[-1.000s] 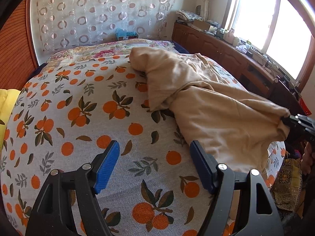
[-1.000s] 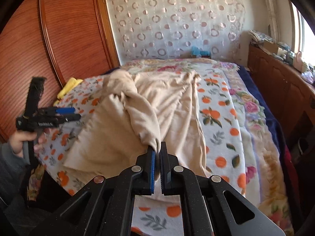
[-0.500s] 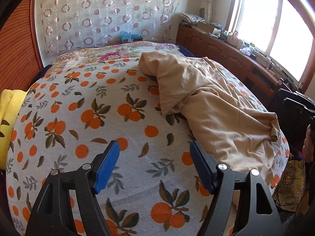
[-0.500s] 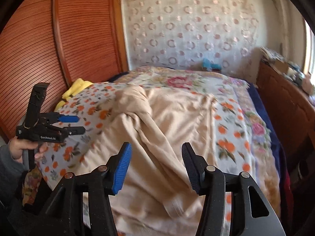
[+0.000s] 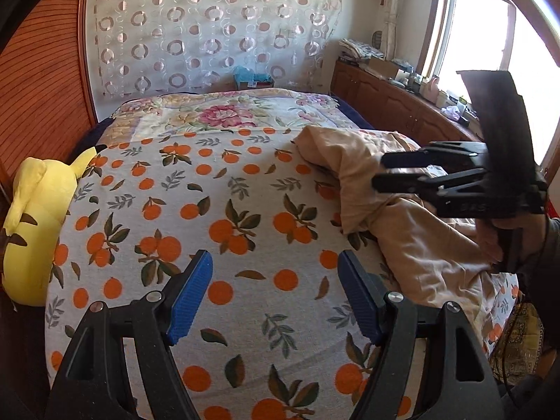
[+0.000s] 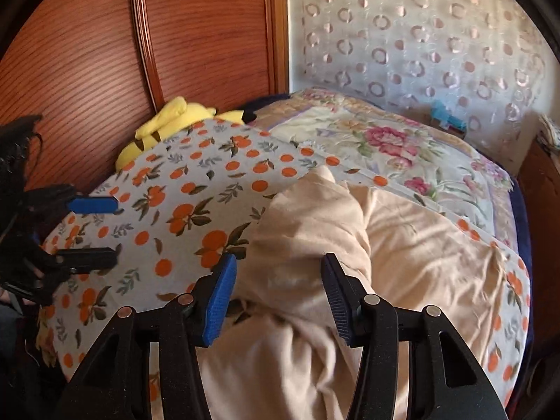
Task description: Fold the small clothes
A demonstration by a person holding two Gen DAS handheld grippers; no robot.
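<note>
Lying crumpled beneath parted right gripper [image 6: 278, 295] jaws: beige garment [image 6: 402, 255].

Left gripper [image 5: 274, 295], right gripper [image 6: 278, 295]: black angular frames, ribbed blue jaw pads, silver screws; dark sleeve [image 5: 551, 245].

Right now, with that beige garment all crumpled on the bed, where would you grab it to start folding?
Probably the rounded, bunched end of the beige garment that pokes toward the headboard. It stands up from the orange-print sheet, so an open gripper can close over it from above. The right gripper is open just short of it, holding nothing. The flat spread part offers no ridge to pinch.
</note>
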